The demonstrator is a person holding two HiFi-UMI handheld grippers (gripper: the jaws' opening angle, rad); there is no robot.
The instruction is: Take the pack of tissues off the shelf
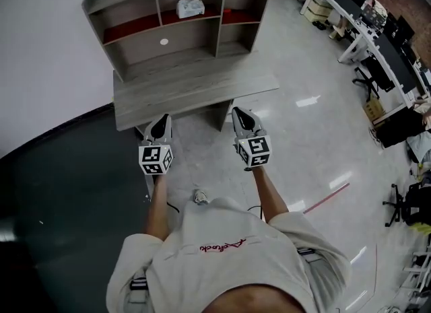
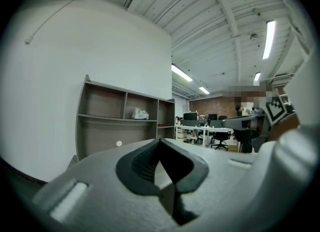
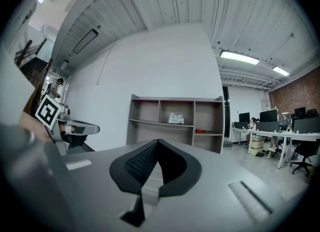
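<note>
White tissue pack (image 1: 190, 7), soft and crumpled, on wooden shelf (image 1: 145, 3)

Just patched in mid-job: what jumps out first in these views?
A white pack of tissues sits alone in the top middle compartment of the grey shelf against the wall. In front of it, the left gripper and right gripper hang side by side, both shut and empty, short of the shelf.

Bright, even light falls from ceiling strip lamps (image 2: 270, 39), and their glare streaks the glossy floor (image 1: 308, 101). Both gripper views bend strongly inside black corners. The near left claw (image 2: 160, 145) looks soft; the shelf (image 3: 175, 121) recesses are shaded
</note>
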